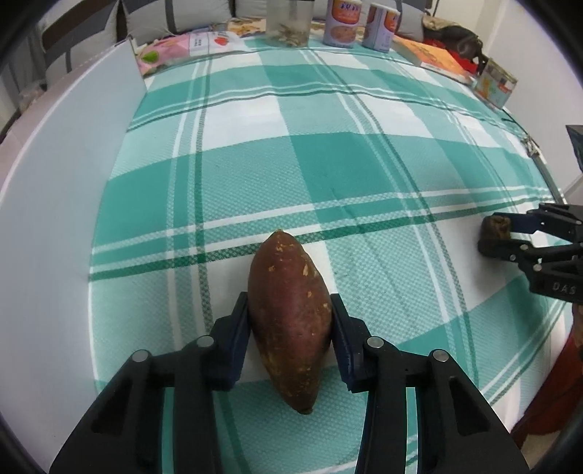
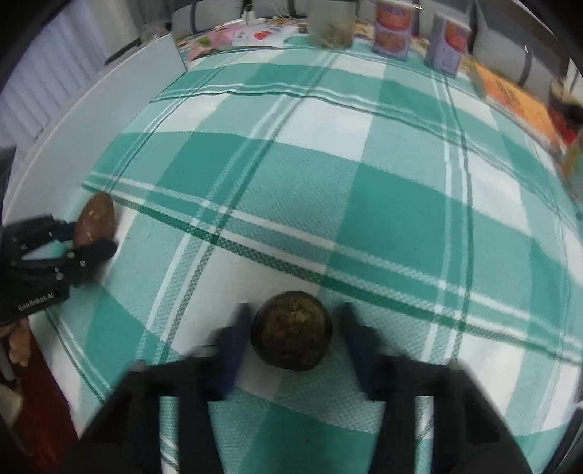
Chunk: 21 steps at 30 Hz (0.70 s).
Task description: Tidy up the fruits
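Left side first. The white board (image 1: 69, 175) stands along the surface's edge at 9 o'clock in the left wrist view; the green-and-white checked cloth (image 1: 328, 164) covers the rest.

Left gripper (image 1: 290, 321): its fingers (image 1: 235, 342) are drawn in against the flanks of the sweet potato (image 1: 289, 328), one pad on each side, at roughly mid-length. No gap shows between pad and skin, so I read this as a grip. The sweet potato's long axis runs 12 to 6 o'clock, in line with the fingers, its pointed tip out at 12 beyond the pad tips. Its underside appears to lie on or just above the cloth; I cannot tell which.

Right gripper (image 2: 291, 328): this view is motion-blurred. The round brown fruit (image 2: 291, 330) sits between the fingers (image 2: 233, 339), dead ahead at 12 o'clock. A thin strip of cloth seems to show on each side of it here, but the left wrist view shows the same gripper (image 1: 497, 235) at 3 o'clock with its fingers closed about the fruit (image 1: 495, 226). Judged as held.

Far edge, 12 to 1 o'clock: a clear jar (image 1: 289, 22), two cans (image 1: 344, 22), a book (image 1: 437, 60).

Judgement: each hand has its own item and neither needs to cross over. No obvious bin or tray for the fruit is in view.
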### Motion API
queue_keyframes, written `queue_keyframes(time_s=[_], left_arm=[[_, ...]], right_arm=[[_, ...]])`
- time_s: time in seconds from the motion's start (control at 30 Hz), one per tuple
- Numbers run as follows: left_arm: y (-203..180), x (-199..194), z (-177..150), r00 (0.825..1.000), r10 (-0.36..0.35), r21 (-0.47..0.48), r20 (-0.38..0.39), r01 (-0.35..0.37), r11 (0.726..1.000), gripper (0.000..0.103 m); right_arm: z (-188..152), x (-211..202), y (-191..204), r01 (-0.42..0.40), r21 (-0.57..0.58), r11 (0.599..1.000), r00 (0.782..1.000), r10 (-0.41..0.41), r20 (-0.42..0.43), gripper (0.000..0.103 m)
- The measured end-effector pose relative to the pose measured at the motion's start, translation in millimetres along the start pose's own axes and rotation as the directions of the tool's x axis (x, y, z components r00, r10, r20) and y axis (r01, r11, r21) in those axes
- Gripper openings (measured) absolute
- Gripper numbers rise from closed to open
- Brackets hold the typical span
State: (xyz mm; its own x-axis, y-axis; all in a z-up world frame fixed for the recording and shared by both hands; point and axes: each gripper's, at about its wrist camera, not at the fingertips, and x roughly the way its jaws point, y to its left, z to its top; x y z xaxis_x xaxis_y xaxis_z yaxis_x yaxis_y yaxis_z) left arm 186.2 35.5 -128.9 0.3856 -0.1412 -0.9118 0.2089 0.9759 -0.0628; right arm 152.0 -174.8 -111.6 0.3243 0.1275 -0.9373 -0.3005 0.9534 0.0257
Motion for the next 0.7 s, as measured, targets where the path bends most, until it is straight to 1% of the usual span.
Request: queue_keyframes(time_s=[0.1,0.13,0.17,0.23,0.27,0.3,0.33,0.4,0.43,0.47,0.53,0.57,0.6,0.67,0.7], left_arm=[[7.5,-24.3,-2.5,0.998,-0.065,-0.039,0.020,0.065,0.997,0.042],[15.5,-46.2,-3.7,0.992,-0.115,-0.077,0.046,0.119,0.990,0.042],[20.9,-59.2,-2.7,0.987,-0.146,-0.099,0.064,0.152,0.983,0.042],[43.0,-104.3,-2.1,0.968,-0.218,-0.155,0.126,0.236,0.959,0.042],[55.4,-125.9,-1.1,0.960,-0.232,-0.175,0.157,0.259,0.950,0.042],[69.6,-147.3,-0.1,0.954,-0.232,-0.192,0.189,0.268,0.944,0.042],[87.9,-170.6,1.6,0.950,-0.216,-0.210,0.227,0.264,0.941,0.042],[126.7,-204.0,4.5,0.946,-0.169,-0.255,0.275,0.241,0.936,0.042],[155.4,-219.0,5.0,0.947,-0.135,-0.294,0.292,0.223,0.930,0.042],[171.9,-223.8,6.1,0.950,-0.104,-0.317,0.296,0.200,0.927,0.042],[217.3,-223.9,6.6,0.966,0.001,-0.366,0.258,0.097,0.925,0.042],[237.9,-217.3,6.4,0.972,0.048,-0.391,0.229,0.046,0.919,0.042],[257.8,-206.3,5.3,0.978,0.087,-0.415,0.188,-0.001,0.910,0.042],[296.9,-173.2,-0.5,0.988,0.129,-0.464,0.089,-0.073,0.883,0.042],[307.5,-160.6,-4.3,0.990,0.134,-0.476,0.053,-0.093,0.875,0.042]], right_arm=[[1.3,-18.0,8.4,-0.025,-0.005,1.000,1.000,0.025,0.002,0.042],[5.1,-29.4,13.4,-0.054,-0.002,0.999,0.998,0.055,0.013,0.042],[11.2,-43.2,20.2,-0.090,-0.007,0.996,0.995,0.090,0.032,0.042],[28.2,-68.3,37.2,-0.147,-0.029,0.989,0.986,0.149,0.071,0.042],[43.2,-86.0,53.4,-0.187,-0.050,0.981,0.976,0.192,0.100,0.042],[54.8,-96.9,66.9,-0.215,-0.068,0.974,0.968,0.222,0.120,0.042],[70.3,-110.0,86.2,-0.252,-0.096,0.963,0.954,0.264,0.141,0.042],[98.0,-125.9,123.5,-0.318,-0.144,0.937,0.928,0.339,0.156,0.042],[114.1,-129.9,147.5,-0.359,-0.168,0.918,0.911,0.383,0.150,0.042],[128.6,-130.8,172.5,-0.397,-0.191,0.898,0.895,0.425,0.136,0.042],[145.9,-125.3,215.8,-0.435,-0.233,0.870,0.879,0.467,0.100,0.042],[155.9,-117.2,246.6,-0.446,-0.269,0.854,0.875,0.479,0.071,0.042],[160.8,-110.9,265.9,-0.449,-0.294,0.844,0.875,0.482,0.046,0.042],[166.2,-87.4,307.5,-0.450,-0.337,0.827,0.881,0.472,-0.019,0.042],[165.8,-72.3,326.9,-0.446,-0.354,0.822,0.889,0.454,-0.067,0.042]])
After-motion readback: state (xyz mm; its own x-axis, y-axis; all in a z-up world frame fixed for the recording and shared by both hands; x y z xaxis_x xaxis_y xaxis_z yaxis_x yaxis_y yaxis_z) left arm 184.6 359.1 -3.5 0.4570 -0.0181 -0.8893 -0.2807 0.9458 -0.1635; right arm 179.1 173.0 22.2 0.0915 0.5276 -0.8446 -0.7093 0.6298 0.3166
